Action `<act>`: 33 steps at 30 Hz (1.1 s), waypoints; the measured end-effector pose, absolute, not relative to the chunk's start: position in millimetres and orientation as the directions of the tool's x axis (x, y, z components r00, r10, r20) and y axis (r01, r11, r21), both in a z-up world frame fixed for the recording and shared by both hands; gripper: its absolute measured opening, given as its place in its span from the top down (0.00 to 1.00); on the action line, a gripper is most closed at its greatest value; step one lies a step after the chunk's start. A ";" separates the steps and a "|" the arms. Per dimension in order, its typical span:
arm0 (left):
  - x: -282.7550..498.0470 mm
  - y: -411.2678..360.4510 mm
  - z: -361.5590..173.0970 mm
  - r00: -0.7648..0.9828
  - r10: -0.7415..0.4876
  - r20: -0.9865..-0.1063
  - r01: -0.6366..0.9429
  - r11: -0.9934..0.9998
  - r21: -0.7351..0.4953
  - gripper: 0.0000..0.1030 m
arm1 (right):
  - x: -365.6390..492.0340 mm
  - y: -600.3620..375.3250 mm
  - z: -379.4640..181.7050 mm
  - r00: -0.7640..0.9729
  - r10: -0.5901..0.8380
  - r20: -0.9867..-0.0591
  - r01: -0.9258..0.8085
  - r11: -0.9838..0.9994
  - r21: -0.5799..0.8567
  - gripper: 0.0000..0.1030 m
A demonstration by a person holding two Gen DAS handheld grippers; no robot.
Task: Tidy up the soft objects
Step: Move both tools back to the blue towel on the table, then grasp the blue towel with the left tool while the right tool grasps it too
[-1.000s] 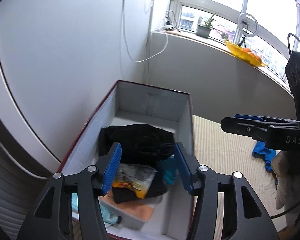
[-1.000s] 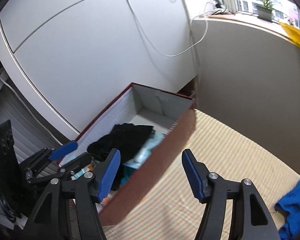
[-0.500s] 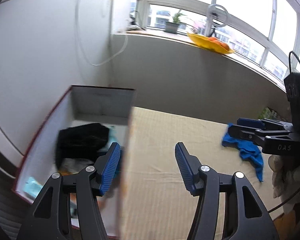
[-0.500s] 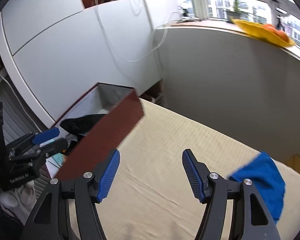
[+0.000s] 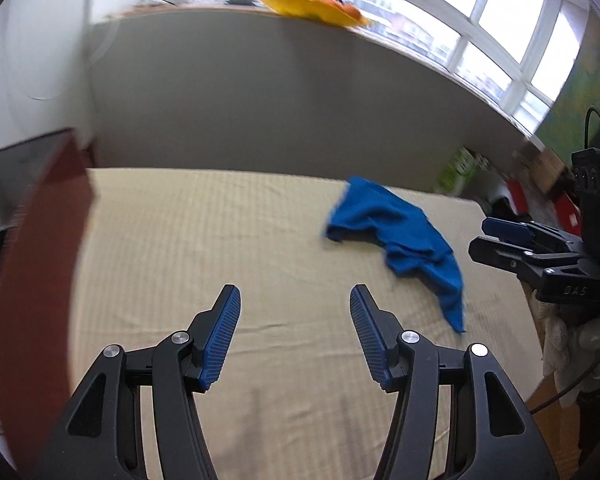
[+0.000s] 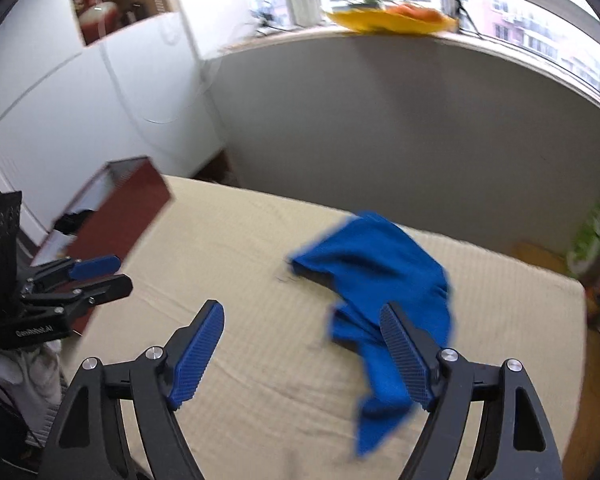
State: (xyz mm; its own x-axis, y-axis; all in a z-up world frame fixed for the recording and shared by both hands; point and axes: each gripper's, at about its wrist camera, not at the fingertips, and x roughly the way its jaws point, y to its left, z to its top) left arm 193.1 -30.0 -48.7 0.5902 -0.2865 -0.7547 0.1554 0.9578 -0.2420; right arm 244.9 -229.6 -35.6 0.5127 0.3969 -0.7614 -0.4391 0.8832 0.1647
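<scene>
**One blue cloth left on the mat, both tongs empty**

A beige ribbed mat (image 5: 204,240) covers the work surface, below a grey wall and a window sill with a yellow dish (image 6: 388,20). At the mat's left edge stands a dark red box (image 6: 120,216) with a white inside; the right wrist view shows something dark already lying in it, so part of the sorting looks done, though blur hides what else it holds.

What remains, as far as the views show, is a single crumpled blue cloth (image 6: 380,280), lying loose on the mat well apart from the box.

The right gripper (image 6: 302,356) hangs over the mat with its jaws spread wide and nothing between them; the cloth lies just ahead and to the right, its near tail passing behind the right finger. The left gripper (image 5: 296,336) is likewise spread and empty, over bare mat, with the cloth ahead to its right. The right one looks better placed to take it.
</scene>
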 end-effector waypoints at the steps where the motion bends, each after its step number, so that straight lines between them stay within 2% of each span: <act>1: 198.5 -37.0 -52.5 0.574 -0.302 -0.761 0.166 0.953 -0.253 0.45 | 247.0 -238.9 -40.2 0.514 0.378 -0.770 -0.419 0.894 0.159 0.25; 3: 211.2 -51.3 -59.9 0.544 -0.330 -0.771 0.189 0.944 -0.271 0.45 | 251.9 -255.3 -47.9 0.509 0.352 -0.785 -0.381 0.910 0.160 0.25; 5: 223.8 -61.8 -65.2 0.534 -0.339 -0.775 0.196 0.941 -0.277 0.37 | 257.9 -272.6 -56.8 0.495 0.333 -0.802 -0.333 0.926 0.179 0.25; 13: 282.0 -89.6 -84.6 0.467 -0.355 -0.810 0.198 0.934 -0.296 0.36 | 272.2 -312.5 -92.1 0.416 0.351 -0.839 -0.236 0.932 0.273 0.25; 28: 342.4 -126.7 -118.0 0.396 -0.336 -0.854 0.221 0.938 -0.267 0.34 | 282.8 -297.0 -123.4 0.358 0.353 -0.864 -0.288 0.922 0.257 0.26; 30: 340.7 -133.6 -118.0 0.400 -0.333 -0.853 0.249 0.936 -0.249 0.34 | 284.2 -292.3 -127.6 0.357 0.340 -0.870 -0.292 0.925 0.242 0.28; 33: 335.9 -139.9 -116.8 0.412 -0.342 -0.845 0.287 0.929 -0.235 0.43 | 283.3 -286.4 -127.4 0.383 0.311 -0.870 -0.302 0.932 0.200 0.37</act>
State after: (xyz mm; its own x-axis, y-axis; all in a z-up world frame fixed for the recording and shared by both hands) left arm 335.9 -139.9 -116.8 0.4118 -0.3416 -0.8449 0.2871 0.9285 -0.2355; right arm 283.3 -286.4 -127.4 0.3829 0.3106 -0.8700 -0.3021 0.9321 0.1998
